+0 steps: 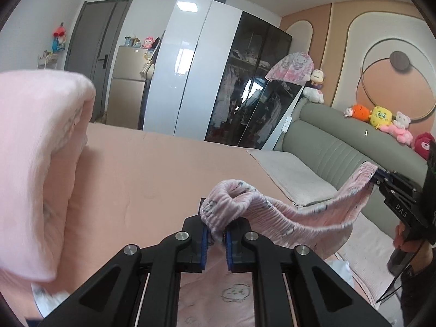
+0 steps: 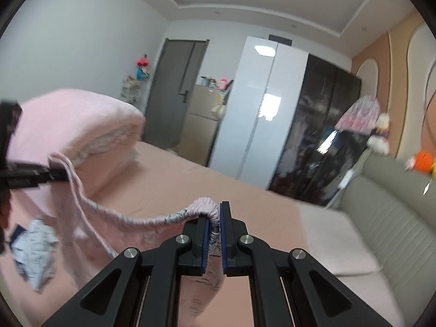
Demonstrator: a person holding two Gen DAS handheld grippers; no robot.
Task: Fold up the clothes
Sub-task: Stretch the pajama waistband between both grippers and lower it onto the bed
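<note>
A: Where is the garment?

B: The pink ribbed garment (image 1: 275,212) hangs in the air above the bed (image 1: 152,169), strung by its elastic edge between both tools. The left gripper (image 1: 216,235) has its jaws pressed together on one bunched end of that edge; the right gripper (image 2: 215,230) is clamped on the other end, the cloth squeezed between its blue pads (image 2: 205,242). The band sags in a shallow curve between them, and the rest of the fabric drops below (a small printed face shows on the part under the left tool).

A: So how far along is the folding?

B: Early, I would judge. The garment is raised and spread by its waistband, but no crease is made in it; it has yet to be laid flat on the sheet and doubled over.

A: Anything else waiting?

B: A white patterned cloth (image 2: 35,250) lies crumpled near the bed's near left edge, not folded. A thick pink quilt (image 1: 41,163) is stacked along the left side, and a pale pillow (image 1: 294,177) rests at the head end against the grey headboard (image 1: 332,147), with plush toys (image 1: 381,120) lined along its top.
</note>
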